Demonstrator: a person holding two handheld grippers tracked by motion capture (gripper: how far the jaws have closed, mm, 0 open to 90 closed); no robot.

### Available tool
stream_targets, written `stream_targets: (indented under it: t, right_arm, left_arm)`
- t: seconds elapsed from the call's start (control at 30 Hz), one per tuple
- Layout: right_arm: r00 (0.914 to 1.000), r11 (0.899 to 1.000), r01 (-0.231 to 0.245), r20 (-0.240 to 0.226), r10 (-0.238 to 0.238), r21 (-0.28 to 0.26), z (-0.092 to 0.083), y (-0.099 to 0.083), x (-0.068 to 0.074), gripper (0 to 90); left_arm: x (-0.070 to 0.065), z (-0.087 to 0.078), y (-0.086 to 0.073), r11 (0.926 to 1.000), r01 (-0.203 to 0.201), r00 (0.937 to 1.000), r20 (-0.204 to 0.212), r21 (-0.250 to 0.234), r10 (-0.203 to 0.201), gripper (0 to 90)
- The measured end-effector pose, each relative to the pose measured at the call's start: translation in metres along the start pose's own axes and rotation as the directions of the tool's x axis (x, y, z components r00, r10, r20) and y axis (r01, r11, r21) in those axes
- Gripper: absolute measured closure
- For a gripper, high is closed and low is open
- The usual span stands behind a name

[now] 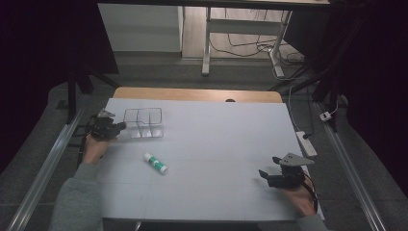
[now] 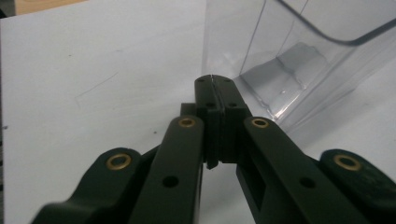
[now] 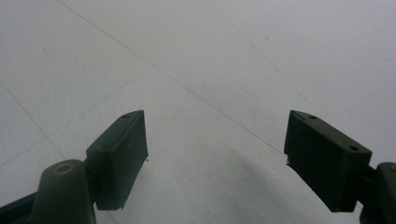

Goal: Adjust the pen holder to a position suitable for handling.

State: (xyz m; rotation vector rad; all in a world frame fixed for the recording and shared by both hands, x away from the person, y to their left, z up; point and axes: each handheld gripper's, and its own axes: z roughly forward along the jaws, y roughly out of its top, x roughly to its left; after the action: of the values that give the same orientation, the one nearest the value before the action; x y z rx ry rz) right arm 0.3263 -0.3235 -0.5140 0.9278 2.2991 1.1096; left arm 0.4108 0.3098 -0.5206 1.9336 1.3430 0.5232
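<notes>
white table sheet [image 1: 216, 144], our stock: clear divided organizer [image 1: 143, 122], upper left, light, rigid, slick; grip a wall edge. left gripper [image 1: 117, 127] beside it, jaws closed, empty. right gripper [image 1: 270, 167] wide open, empty.

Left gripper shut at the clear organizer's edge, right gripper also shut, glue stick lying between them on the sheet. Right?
One error: the right gripper is open, its jaws wide apart in the right gripper view. The left gripper is shut at the clear organizer, and the glue stick lies between them on the sheet.
</notes>
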Motion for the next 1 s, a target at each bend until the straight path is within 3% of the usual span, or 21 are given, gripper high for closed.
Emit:
stream_targets:
  t: [0.5,1.0]
  right_arm:
    - [1.0,1.0,0.001,-0.005,-0.001,-0.001,0.001,0.0,0.0,20.8]
    - [1.0,1.0,0.0,-0.009,0.0,0.006,0.003,0.0,0.0,20.8]
  left_arm:
    - [-0.003,0.008,0.003,0.9999,0.008,1.0,0.001,0.009,-0.008,89.0]
    - [-0.027,0.022,0.015,0.9989,-0.043,0.9987,0.028,0.015,0.043,89.0]
